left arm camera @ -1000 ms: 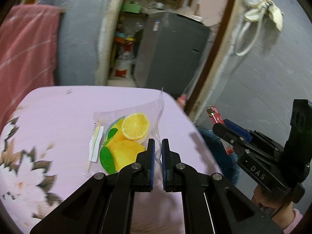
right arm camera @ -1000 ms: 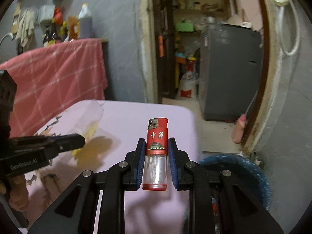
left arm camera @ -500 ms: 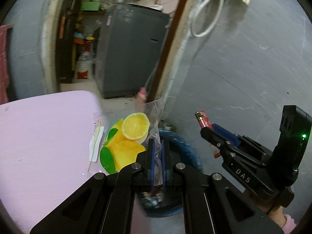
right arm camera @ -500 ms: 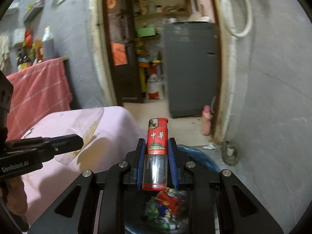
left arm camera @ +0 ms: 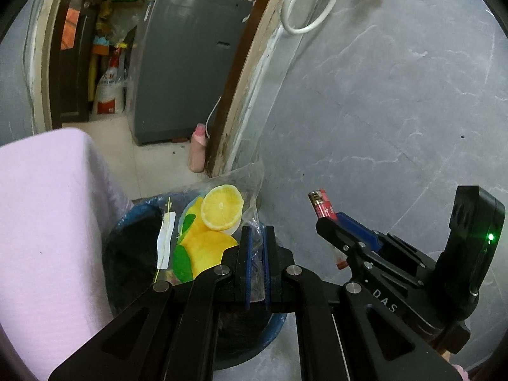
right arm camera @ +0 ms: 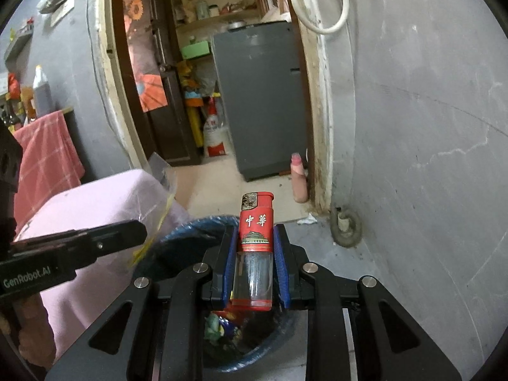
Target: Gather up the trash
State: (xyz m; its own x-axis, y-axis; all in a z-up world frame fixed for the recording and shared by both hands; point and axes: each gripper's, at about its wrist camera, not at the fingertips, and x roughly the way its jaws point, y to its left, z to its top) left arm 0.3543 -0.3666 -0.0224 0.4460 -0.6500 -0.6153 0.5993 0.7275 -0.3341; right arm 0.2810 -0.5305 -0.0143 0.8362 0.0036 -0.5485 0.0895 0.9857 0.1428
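**Entry: trash collection, both claws at the bin**

**Progress.** Judged well advanced. Two pieces are lifted and carried to the blue-rimmed trash bin (right arm camera: 190, 225), which stands on the grey floor beside the pink-covered bench (left arm camera: 41, 209). The bin already has crumpled wrappers (right arm camera: 222, 327) at its bottom. Neither carried piece is released yet; dropping both is what appears to remain. No other litter shows on the visible part of the bench, though most of it is out of frame.

**Left claw** (left arm camera: 256, 241). Jaws nearly together, pinching the edge of a clear plastic packet (left arm camera: 216, 222) printed with a lemon slice and green leaves. The packet fans up and to the left of the jaws, over the bin's mouth. A white strip with a thin yellow stick (left arm camera: 165, 241) lies against the packet's left side; whether it is attached cannot be told.

**Right claw** (right arm camera: 254, 263). Jaws a little apart, clamped on a lighter (right arm camera: 255, 247) with red top and clear tank, held upright between the blue pads (right arm camera: 281, 270). The bin opening lies directly below and just ahead of the jaws, wrappers visible beneath the lighter's base.

**Relation.** The left claw sits to the left of the right one and near it, both over the same bin.

**Beyond.** Past the claws: a doorway, a grey fridge (right arm camera: 260, 101) and a pink bottle (right arm camera: 298, 177) on the floor by the door frame.
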